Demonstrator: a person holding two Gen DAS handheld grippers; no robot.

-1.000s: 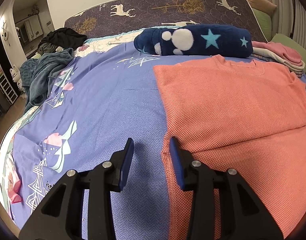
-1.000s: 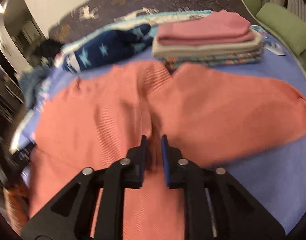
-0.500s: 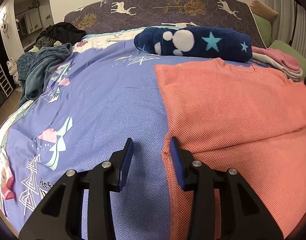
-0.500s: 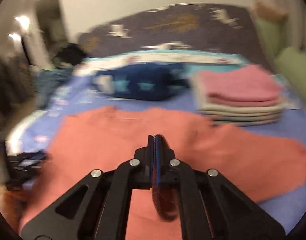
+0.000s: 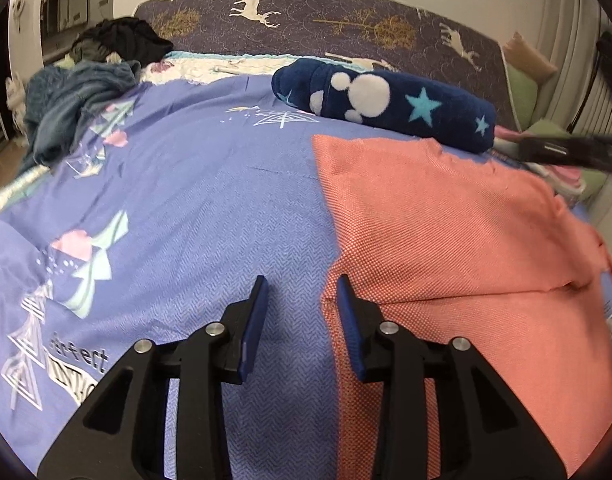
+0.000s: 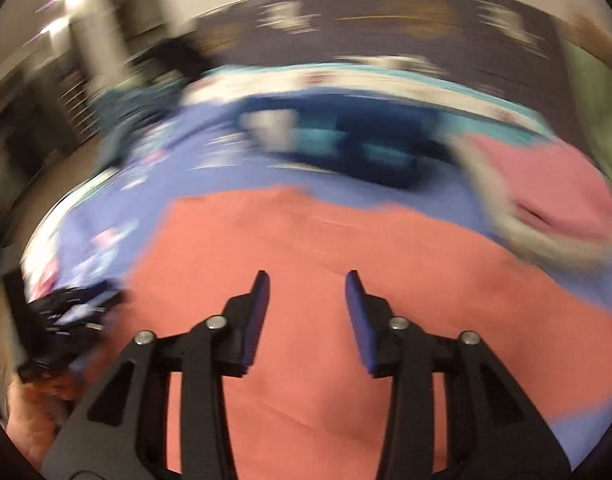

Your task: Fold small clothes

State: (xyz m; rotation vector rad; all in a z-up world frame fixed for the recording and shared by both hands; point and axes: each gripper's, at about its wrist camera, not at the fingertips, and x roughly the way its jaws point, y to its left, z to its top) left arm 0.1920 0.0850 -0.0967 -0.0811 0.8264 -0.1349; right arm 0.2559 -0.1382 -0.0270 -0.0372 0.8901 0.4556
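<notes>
A coral knit shirt (image 5: pixel 446 220) lies flat on the blue patterned bedsheet (image 5: pixel 185 200). My left gripper (image 5: pixel 301 278) hovers low over the shirt's left edge. Its jaws are closing, and the edge lies just inside the right finger (image 5: pixel 348 312) without the pads pressing on it. In the blurred right wrist view, my right gripper (image 6: pixel 308 274) is above the middle of the shirt (image 6: pixel 326 240). Its jaws are opening and nothing is between them. The right gripper (image 5: pixel 566 150) also shows as a dark shape at the left view's right edge.
A rolled navy blanket with stars (image 5: pixel 386 96) lies beyond the shirt. A stack of folded clothes (image 6: pixel 546 188) sits at the right. A heap of dark clothes (image 5: pixel 73 92) lies at the far left, with the deer-patterned headboard (image 5: pixel 346 16) behind.
The right gripper was shut on a fold of the coral shirt half a second ago; now it has let go, stands open and has swung across. The left jaws have narrowed slightly.
</notes>
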